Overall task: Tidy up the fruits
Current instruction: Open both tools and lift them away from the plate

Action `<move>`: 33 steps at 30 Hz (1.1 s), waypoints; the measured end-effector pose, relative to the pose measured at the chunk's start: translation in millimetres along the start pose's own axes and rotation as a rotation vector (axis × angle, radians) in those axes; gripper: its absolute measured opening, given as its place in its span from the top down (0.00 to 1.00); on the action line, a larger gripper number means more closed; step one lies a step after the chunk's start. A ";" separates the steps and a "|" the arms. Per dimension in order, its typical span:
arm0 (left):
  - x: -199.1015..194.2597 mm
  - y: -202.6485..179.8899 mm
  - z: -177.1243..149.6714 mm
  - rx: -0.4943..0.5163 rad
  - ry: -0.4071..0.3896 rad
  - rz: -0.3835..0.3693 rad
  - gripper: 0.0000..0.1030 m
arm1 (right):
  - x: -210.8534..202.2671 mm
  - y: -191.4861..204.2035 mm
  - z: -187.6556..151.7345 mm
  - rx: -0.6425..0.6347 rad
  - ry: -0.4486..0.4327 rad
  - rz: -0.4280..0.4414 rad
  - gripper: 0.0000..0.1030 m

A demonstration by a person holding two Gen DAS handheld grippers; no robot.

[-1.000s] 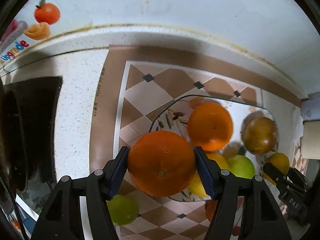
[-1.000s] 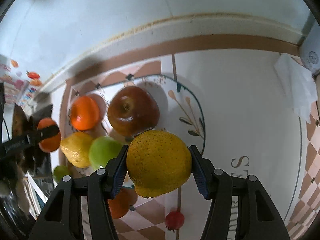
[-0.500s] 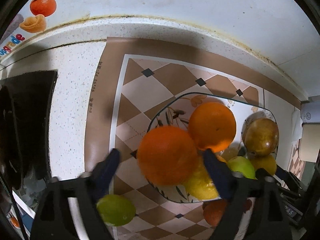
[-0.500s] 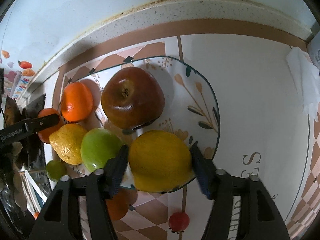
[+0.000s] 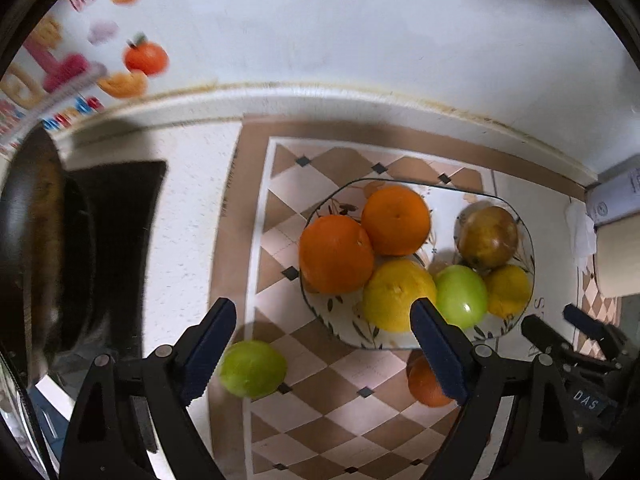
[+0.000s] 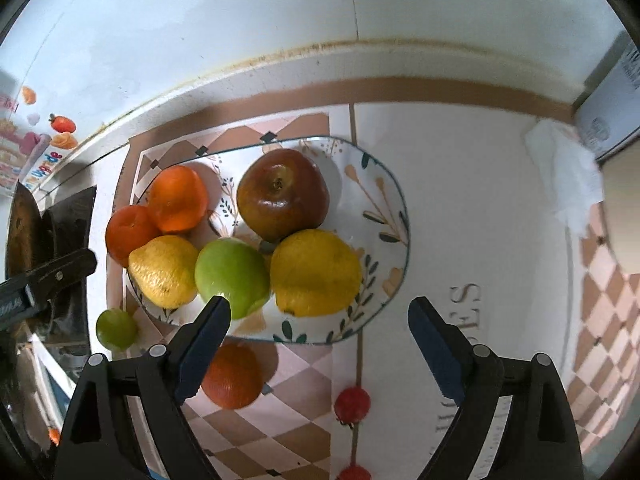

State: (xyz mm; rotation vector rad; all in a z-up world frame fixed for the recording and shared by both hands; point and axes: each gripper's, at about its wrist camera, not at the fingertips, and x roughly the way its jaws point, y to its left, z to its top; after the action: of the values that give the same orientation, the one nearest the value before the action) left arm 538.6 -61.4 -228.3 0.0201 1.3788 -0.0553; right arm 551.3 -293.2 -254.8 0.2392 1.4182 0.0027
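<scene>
Both our left gripper (image 5: 322,330) and right gripper (image 6: 318,330) hang spread and empty over the plate (image 6: 394,204), where six fruits crowd together. We judge the orange (image 5: 336,254) at the rim could roll off. A lime (image 5: 253,368) waits on the checkered tabletop (image 5: 320,420), beside a white wall (image 5: 360,20).

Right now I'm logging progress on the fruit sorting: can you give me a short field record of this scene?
plate: holds six fruits
on plate: two oranges, two lemons, green apple, red-brown apple
off plate: lime, orange on the mat, small red fruit
left hand-held gripper: open, empty
right hand-held gripper: open, empty
</scene>
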 end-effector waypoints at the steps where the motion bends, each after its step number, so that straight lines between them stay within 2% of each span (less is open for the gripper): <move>1: -9.8 -1.9 -4.5 0.008 -0.027 0.010 0.13 | -6.5 2.1 -3.2 -0.005 -0.015 -0.008 0.10; 9: -60.0 -7.6 -40.2 0.054 -0.169 0.042 0.13 | -61.0 16.1 -37.1 -0.041 -0.120 -0.057 0.10; 23: -139.4 -7.6 -108.9 0.063 -0.378 0.010 0.13 | -152.5 20.7 -110.4 -0.033 -0.269 -0.074 0.10; 33: -170.1 -8.4 -138.8 0.073 -0.440 -0.017 0.13 | -208.4 28.0 -146.5 -0.036 -0.373 -0.064 0.10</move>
State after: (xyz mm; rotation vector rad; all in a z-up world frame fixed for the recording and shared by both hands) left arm 369.8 -58.6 -87.7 0.0539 0.9366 -0.1170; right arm 379.4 -272.0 -65.8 0.1550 1.0533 -0.0656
